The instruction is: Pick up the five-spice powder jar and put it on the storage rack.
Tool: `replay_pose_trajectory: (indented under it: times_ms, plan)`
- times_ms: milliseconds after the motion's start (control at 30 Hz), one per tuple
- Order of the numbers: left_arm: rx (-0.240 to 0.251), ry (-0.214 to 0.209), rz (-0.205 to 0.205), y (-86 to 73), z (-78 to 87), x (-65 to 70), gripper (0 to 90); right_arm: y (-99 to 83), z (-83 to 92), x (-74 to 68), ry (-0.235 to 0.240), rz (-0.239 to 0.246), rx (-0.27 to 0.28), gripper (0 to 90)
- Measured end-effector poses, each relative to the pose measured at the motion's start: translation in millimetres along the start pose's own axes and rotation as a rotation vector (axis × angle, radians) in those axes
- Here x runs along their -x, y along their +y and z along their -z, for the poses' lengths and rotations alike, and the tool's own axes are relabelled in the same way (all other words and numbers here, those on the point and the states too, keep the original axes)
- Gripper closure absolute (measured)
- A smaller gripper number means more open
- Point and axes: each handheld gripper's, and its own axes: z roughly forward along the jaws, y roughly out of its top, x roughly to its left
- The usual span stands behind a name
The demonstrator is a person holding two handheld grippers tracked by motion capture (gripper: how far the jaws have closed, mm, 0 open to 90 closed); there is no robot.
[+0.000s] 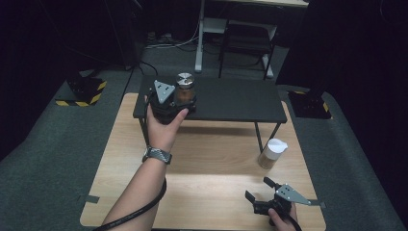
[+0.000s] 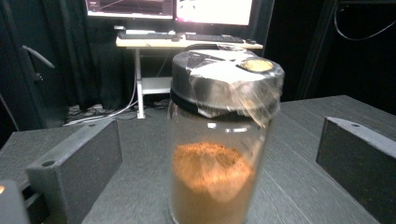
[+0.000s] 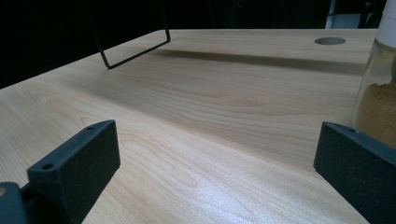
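Observation:
A glass jar (image 1: 184,89) with a silver lid and orange-brown powder stands upright on the left part of a low black shelf (image 1: 235,98). My left gripper (image 1: 179,102) is open around it; in the left gripper view the jar (image 2: 219,154) rises between the two black fingers (image 2: 74,163) with a gap on each side. A second jar (image 1: 272,153), white-lidded with tan powder, stands on the wooden table (image 1: 202,178) at the right. My right gripper (image 1: 259,189) is open near the table's front right edge, nothing between its jaws. That white-lidded jar (image 3: 376,107) sits just beyond its right finger.
The black shelf stands on thin wire legs (image 1: 258,137) over the back half of the table. A desk with monitors (image 2: 187,9) and a chair (image 1: 245,38) are behind the table. Grey carpet (image 1: 53,159) surrounds it.

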Motion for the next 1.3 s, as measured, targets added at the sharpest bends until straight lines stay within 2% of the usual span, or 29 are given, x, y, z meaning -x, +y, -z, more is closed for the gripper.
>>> replay_pose_trajectory:
  times_ms: [367, 833, 933, 1033, 1100, 1200, 1300]
  plan:
    - [0.033, -0.063, -0.006, -28.3, 42.3, -15.6, 0.4, 0.2, 0.1, -0.8, -0.001, 0.005, -0.003, 0.4]
    - [0.064, -0.083, 0.036, -66.6, 76.1, -32.1, 0.4, 0.9, 0.1, -2.0, -0.003, 0.009, -0.007, 0.4]
    - [0.069, -0.098, 0.062, -77.7, 83.3, -36.5, 0.4, 0.5, 0.2, -1.9, -0.002, 0.009, -0.005, 0.4]
    - [0.074, -0.121, 0.058, -95.7, 94.0, -39.7, 0.4, 0.7, 0.1, -2.2, -0.003, 0.009, -0.006, 0.4]
    - [0.071, -0.124, 0.057, -98.5, 95.6, -39.9, 0.4, 0.6, 0.2, -2.4, -0.003, 0.01, -0.006, 0.4]
    - [0.063, -0.132, 0.061, -112.8, 103.7, -41.8, 0.4, 0.7, 0.4, -2.7, -0.003, 0.012, -0.007, 0.4]
    - [0.057, -0.136, 0.067, -120.2, 108.2, -42.3, 0.4, 0.8, 0.2, -2.9, -0.003, 0.014, -0.008, 0.4]
